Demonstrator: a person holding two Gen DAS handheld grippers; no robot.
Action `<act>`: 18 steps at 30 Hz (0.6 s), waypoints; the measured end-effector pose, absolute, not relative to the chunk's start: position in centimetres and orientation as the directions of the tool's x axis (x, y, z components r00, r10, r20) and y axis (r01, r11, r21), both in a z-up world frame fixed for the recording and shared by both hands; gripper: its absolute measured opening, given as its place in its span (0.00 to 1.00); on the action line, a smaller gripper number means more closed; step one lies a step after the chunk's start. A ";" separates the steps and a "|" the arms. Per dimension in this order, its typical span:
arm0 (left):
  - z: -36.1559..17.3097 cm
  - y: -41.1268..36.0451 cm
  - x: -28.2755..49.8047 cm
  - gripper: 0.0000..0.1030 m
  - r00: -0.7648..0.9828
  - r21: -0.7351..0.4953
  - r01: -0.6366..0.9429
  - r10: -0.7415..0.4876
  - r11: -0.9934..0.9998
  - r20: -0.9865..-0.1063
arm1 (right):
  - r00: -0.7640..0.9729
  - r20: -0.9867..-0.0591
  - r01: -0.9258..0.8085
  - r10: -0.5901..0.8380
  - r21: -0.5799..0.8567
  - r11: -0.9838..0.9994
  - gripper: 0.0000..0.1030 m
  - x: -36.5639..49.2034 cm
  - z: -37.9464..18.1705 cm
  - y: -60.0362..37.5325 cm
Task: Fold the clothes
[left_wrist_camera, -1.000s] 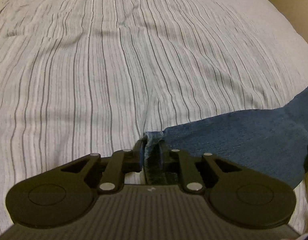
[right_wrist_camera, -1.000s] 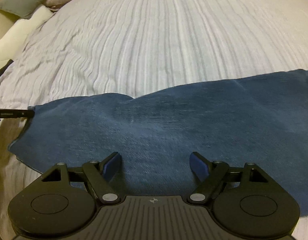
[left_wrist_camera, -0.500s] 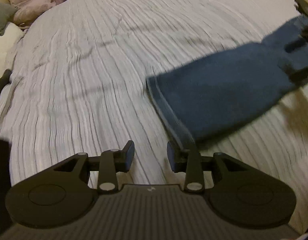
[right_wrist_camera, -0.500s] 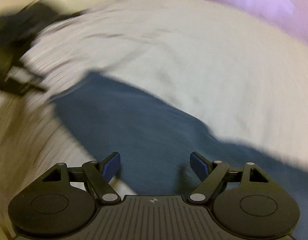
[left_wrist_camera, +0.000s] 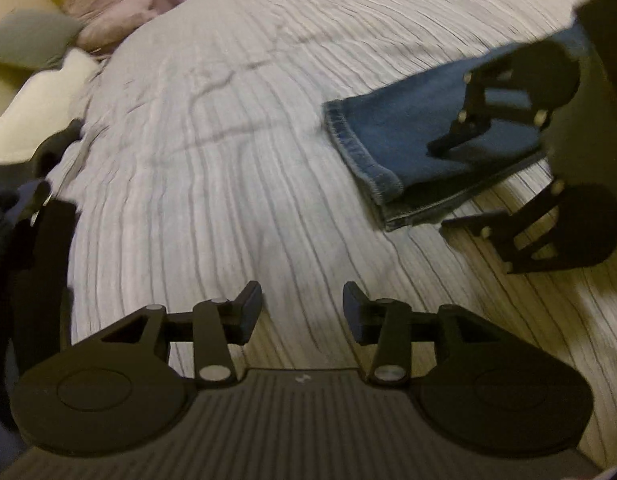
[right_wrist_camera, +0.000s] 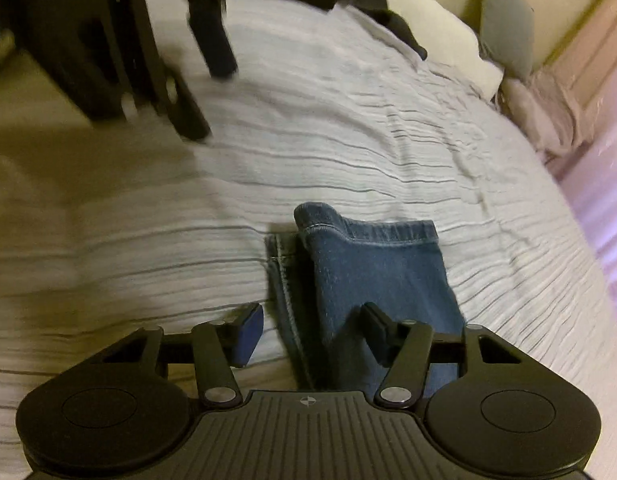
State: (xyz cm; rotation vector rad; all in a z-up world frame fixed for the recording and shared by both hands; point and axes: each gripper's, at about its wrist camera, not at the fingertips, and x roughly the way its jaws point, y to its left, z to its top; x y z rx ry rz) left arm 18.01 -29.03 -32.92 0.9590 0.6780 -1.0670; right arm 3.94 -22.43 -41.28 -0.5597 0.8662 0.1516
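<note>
The jeans [right_wrist_camera: 372,276] are straddled by the closing, not yet gripping right gripper [right_wrist_camera: 312,334], seemingly for another fold, while the empty left gripper [left_wrist_camera: 302,312] is opening over the bedspread [left_wrist_camera: 236,128].

Jeans [right_wrist_camera: 372,276] on bedspread [right_wrist_camera: 348,140], pillows [right_wrist_camera: 440,40] beyond at bed's head

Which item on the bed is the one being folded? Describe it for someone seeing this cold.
On the grey-striped white bedspread, near its edge, lies the folded blue denim jeans leg. It is the only dark blue cloth there, with a stitched hem, unlike the pale pillows at the head.
</note>
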 end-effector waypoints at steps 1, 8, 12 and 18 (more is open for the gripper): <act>-32.9 -28.8 18.0 0.39 0.355 0.305 0.934 -0.410 0.184 -0.840 | 0.646 -0.755 -0.356 -0.113 -0.429 0.830 0.57 4.2 -41.9 -22.2; -32.3 -28.2 17.2 0.39 0.356 0.301 0.934 -0.412 0.193 -0.839 | 0.667 -0.731 -0.355 -0.143 -0.481 0.801 0.15 5.3 -42.9 -22.6; -31.3 -28.8 16.5 0.39 0.349 0.293 0.936 -0.425 0.193 -0.835 | 0.722 -0.685 -0.238 -0.103 -0.384 0.892 0.06 4.7 -38.6 -25.0; -29.5 -33.1 13.3 0.39 0.298 0.282 0.953 -0.479 0.107 -0.825 | 0.826 -0.544 0.142 -0.144 -0.045 0.989 0.05 0.1 -28.4 -33.7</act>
